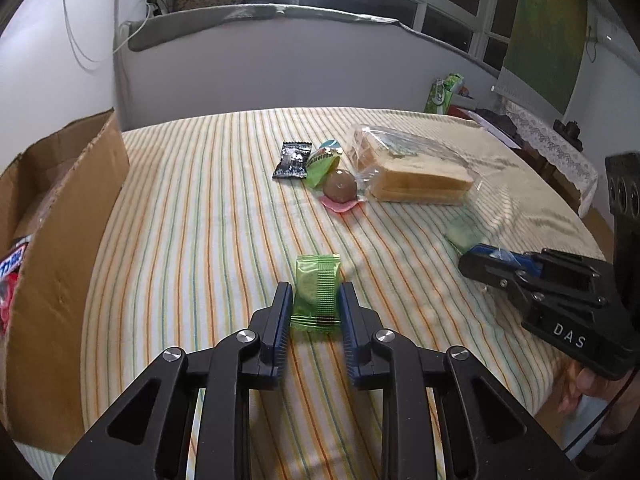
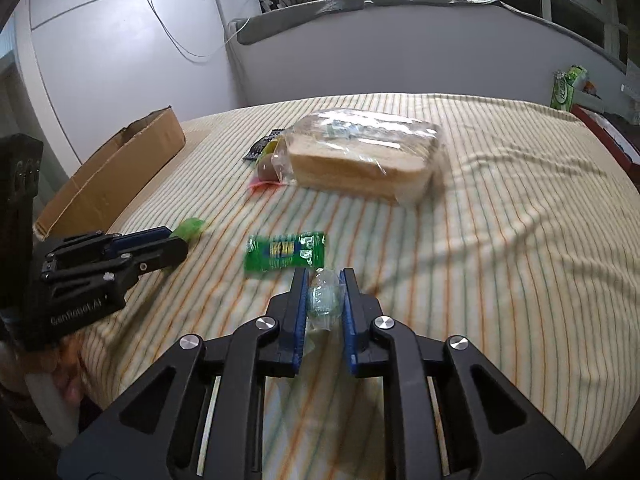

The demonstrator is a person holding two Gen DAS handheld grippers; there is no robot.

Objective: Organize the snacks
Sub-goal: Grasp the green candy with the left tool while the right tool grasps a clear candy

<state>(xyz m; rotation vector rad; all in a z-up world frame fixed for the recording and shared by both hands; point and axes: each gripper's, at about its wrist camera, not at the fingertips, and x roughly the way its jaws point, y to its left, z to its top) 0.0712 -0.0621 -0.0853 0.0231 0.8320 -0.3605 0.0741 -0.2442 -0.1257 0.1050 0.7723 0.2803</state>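
Snacks lie on a striped cloth [image 1: 200, 208], left fingers [image 1: 285, 304] pinching a green packet [image 1: 317, 296], right fingers [image 2: 298, 292] a clear sweet [image 2: 325, 296]

"DAS" in white on right gripper [image 1: 486, 266] body; "GenRobot.AI" in white on left gripper [image 2: 176, 242] body.

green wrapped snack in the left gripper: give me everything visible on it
The green wrapped snack is a small rectangular piece in translucent green film, with crimped ends and a dark band near the close end. A ridged, paler block shows through the wrap. It lies flat on the striped cloth, lengthwise between the fingers of the left gripper, whose blue pads press its two long sides. From the right wrist view only its far tip shows past the fingers. Nothing else touches it.
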